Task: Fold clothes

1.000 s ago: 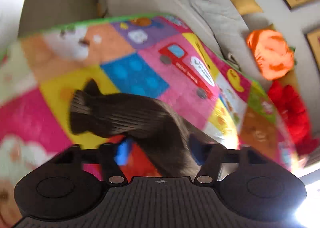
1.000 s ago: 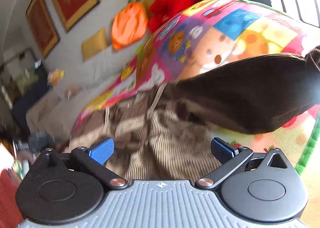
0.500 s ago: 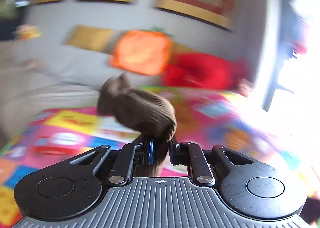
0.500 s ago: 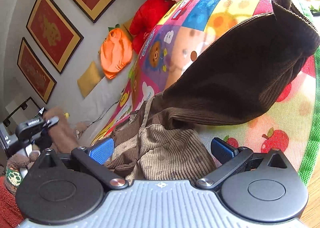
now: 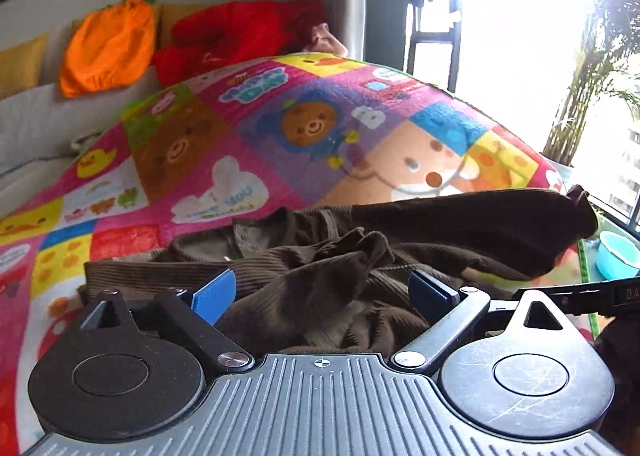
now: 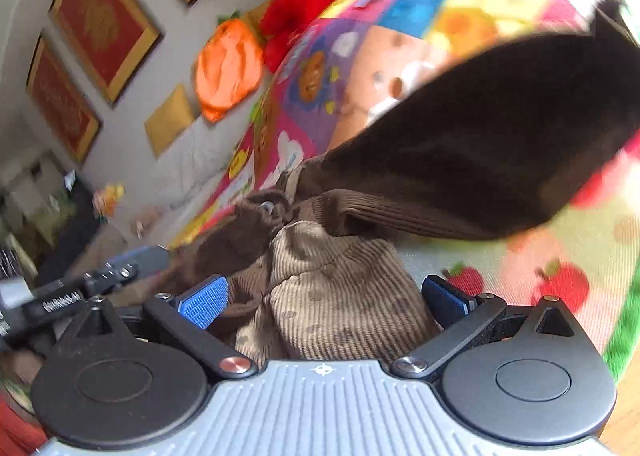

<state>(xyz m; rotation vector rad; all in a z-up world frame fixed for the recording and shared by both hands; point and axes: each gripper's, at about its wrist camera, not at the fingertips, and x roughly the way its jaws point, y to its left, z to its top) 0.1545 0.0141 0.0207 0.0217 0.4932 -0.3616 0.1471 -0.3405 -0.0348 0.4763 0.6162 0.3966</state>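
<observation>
Claws are seen spread wide over a crumpled brown ribbed sweater (image 5: 320, 296), nothing gripped in either. Between the blue pads of the left claw (image 5: 324, 292) a bunched fold of the knit is framed; between those of the right claw (image 6: 324, 300) a paler corduroy garment (image 6: 332, 296) is shown, tucked against the sweater. One dark sleeve (image 6: 480, 168) is stretched out to the right across a colourful cartoon play mat (image 5: 280, 128). Beyond the mat, an orange pumpkin cushion (image 5: 108, 48) and a red plush toy (image 5: 240, 32) are propped against the wall, beneath framed red pictures (image 6: 104, 20).
</observation>
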